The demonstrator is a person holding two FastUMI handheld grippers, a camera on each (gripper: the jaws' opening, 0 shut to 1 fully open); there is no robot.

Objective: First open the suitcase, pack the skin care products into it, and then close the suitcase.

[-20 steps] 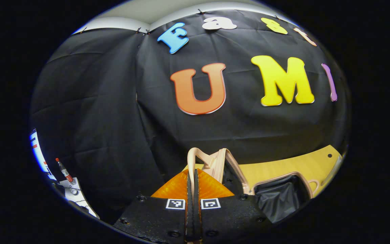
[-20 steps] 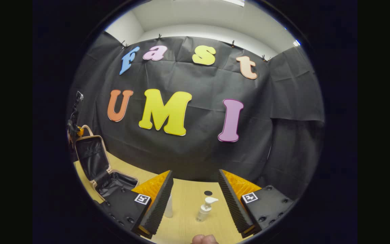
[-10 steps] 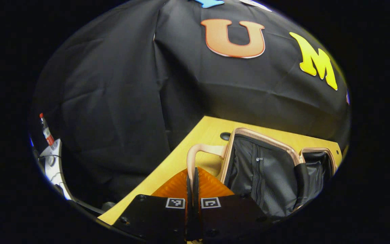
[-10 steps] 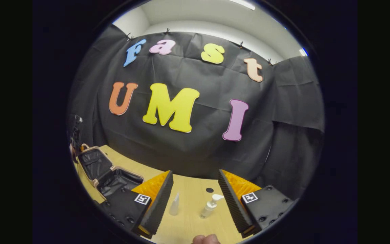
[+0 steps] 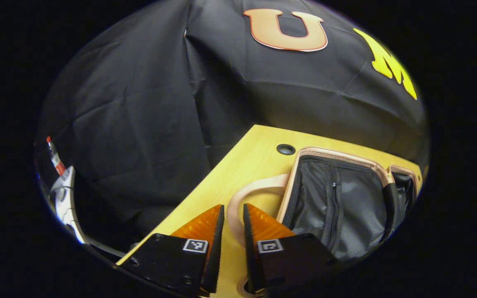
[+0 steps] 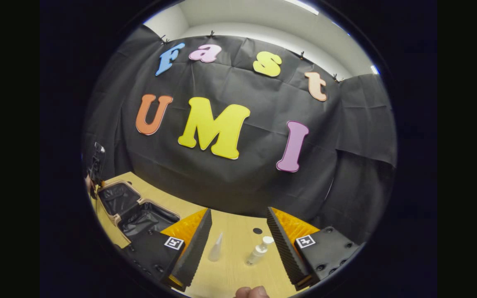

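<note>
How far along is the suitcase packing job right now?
Done: the pink hard-shell suitcase lies open on the wooden table, its black lining showing. In hand: the left gripper has its fingers parted around the suitcase's pink handle, no longer clamped on it. Left: the clear pointed-cap bottle and the white-capped pump bottle stand on the table between the open right gripper's fingers, unpacked; then closing.

Black gripper (image 6: 239, 227) bodies with screws, square markers, orange ridged jaws, seemingly foam-lined.
</note>
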